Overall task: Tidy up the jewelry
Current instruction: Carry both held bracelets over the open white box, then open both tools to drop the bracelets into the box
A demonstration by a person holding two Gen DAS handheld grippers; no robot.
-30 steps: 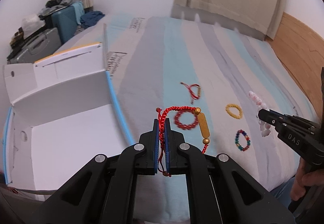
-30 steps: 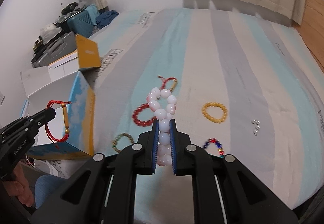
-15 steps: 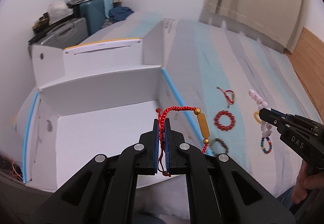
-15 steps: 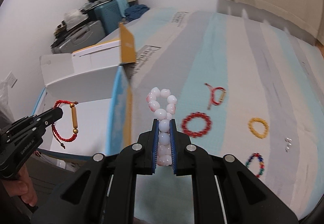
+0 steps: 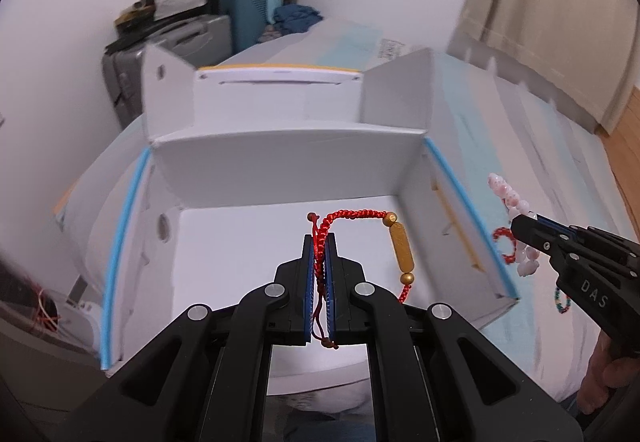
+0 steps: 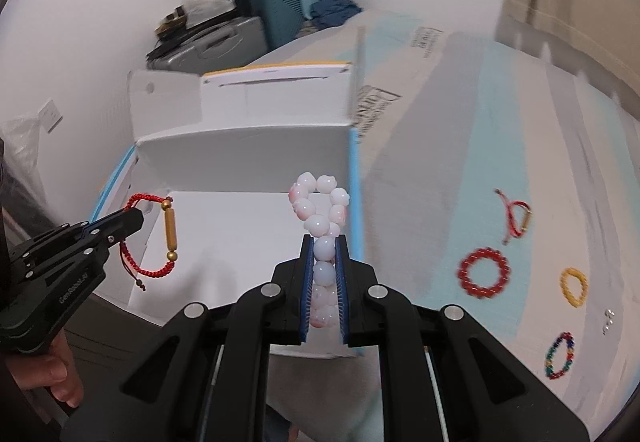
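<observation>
Bed (image 6: pixel 500 146), striped blue-grey cover; suitcases (image 6: pixel 224 38) by the wall, blurred. Open white box (image 5: pixel 280 146) at bed edge. Left gripper (image 5: pixel 319 242) jaws clamp red cord bracelet (image 5: pixel 360 216) over box; right gripper (image 6: pixel 324 242) jaws clamp white bead bracelet (image 6: pixel 320 198) over box. Small silver pieces (image 6: pixel 609 320) indistinct.

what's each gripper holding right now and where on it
Left hand-held gripper pinches the red cord bracelet by its cord; right hand-held gripper clamps the white bead bracelet across its beads.
</observation>
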